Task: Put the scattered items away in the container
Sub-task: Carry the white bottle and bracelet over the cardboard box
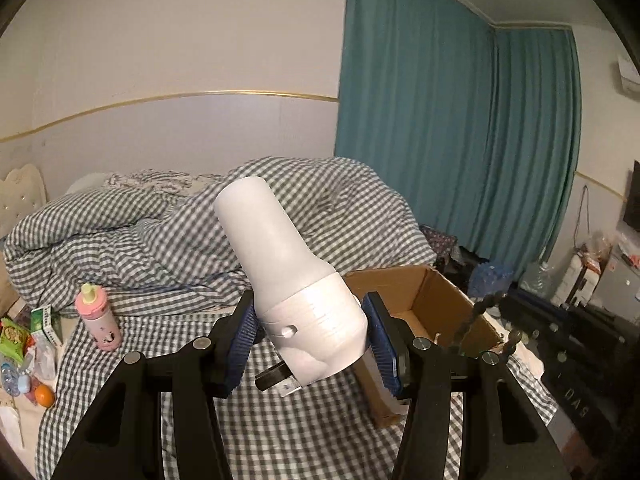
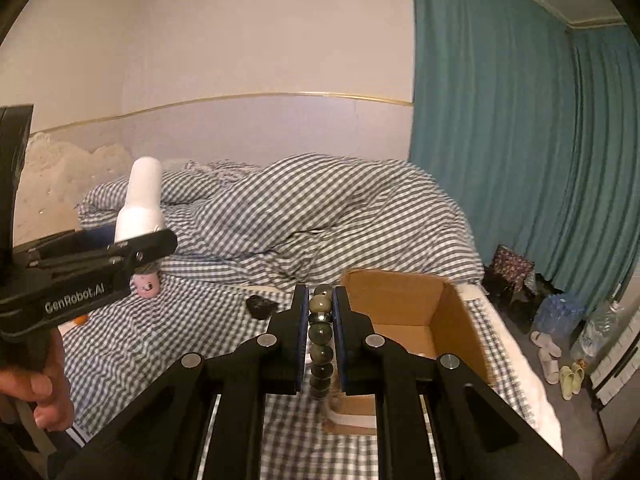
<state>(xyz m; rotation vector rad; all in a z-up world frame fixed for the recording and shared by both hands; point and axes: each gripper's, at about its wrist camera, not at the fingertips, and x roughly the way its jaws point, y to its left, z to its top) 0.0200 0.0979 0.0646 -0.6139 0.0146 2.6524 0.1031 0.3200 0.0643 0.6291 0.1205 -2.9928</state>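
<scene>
beads first: my right gripper (image 2: 321, 334) is closed narrow on a string of dark round beads (image 2: 321, 336), the strand hanging down between the pads. cardboard box (image 2: 416, 312) sits open on the gingham bed, just ahead and to the right of these fingers, so the right hand looks nearer to it. my left gripper (image 1: 310, 340) clamps the wide base of a white bottle (image 1: 288, 276), long axis tilted up and away, narrow end toward the duvet (image 1: 180, 236); box lies ahead-right of it too, behind the bottle. judgement: carry right, over the rim, then let go. pink bottle (image 1: 98, 316) and snack packets (image 1: 24, 344) wait far left on the bed, well apart from the box
</scene>
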